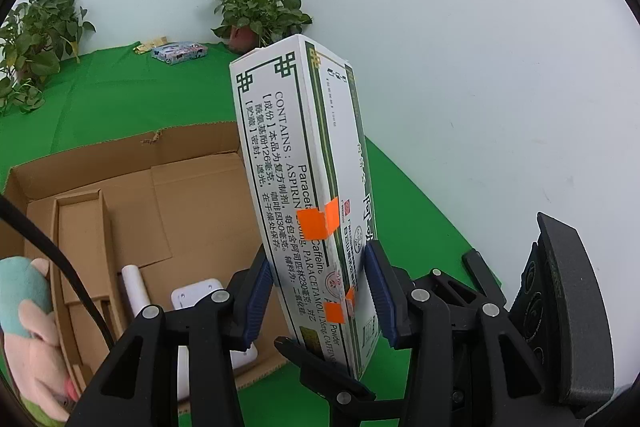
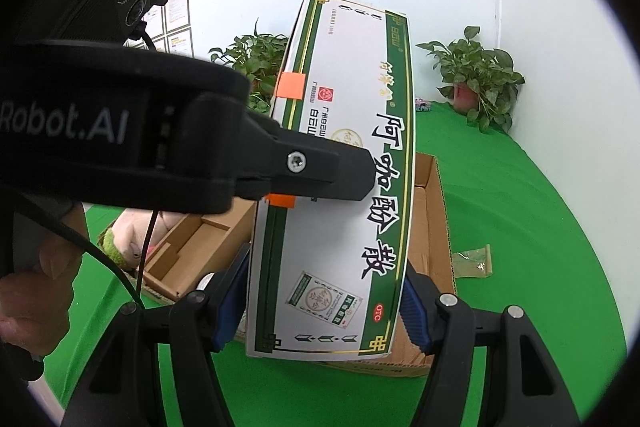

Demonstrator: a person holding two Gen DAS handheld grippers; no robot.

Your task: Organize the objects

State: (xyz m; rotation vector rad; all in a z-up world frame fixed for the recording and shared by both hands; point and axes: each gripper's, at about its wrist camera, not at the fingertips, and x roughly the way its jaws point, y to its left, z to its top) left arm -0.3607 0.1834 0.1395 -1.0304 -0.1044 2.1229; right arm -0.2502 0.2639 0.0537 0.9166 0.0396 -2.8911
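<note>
Both your grippers clamp one medicine box (image 1: 304,187). Your left gripper (image 1: 320,295) has its blue pads (image 1: 256,303) pressed on the box's narrow sides near the lower end, grasping it. Your right gripper (image 2: 324,311) pinches the same box across its wide printed face, pads (image 2: 416,315) tight on both long edges, near the bottom end.

The box is held up in the air, standing on end and tilted, above the near-right corner of the open carton (image 1: 120,179). The box's far end leans up toward the white wall (image 1: 480,67). Orange tape tabs (image 1: 320,223) sit on its edge.

The carton rests on green cloth (image 1: 120,87). Inside it: a cardboard insert (image 1: 80,227) at left, a white roll (image 1: 134,287) and a white flat device (image 1: 196,295) near the front. A plush toy (image 1: 28,307) sits at the carton's left edge, touching it.

Two potted plants (image 1: 256,11) stand at the back against the wall, and a small patterned pack (image 1: 180,53) lies between them. In the right wrist view a clear plastic bag (image 2: 474,261) lies on the cloth just right of the carton. Your hand (image 2: 36,283) shows on the left gripper's grip.
</note>
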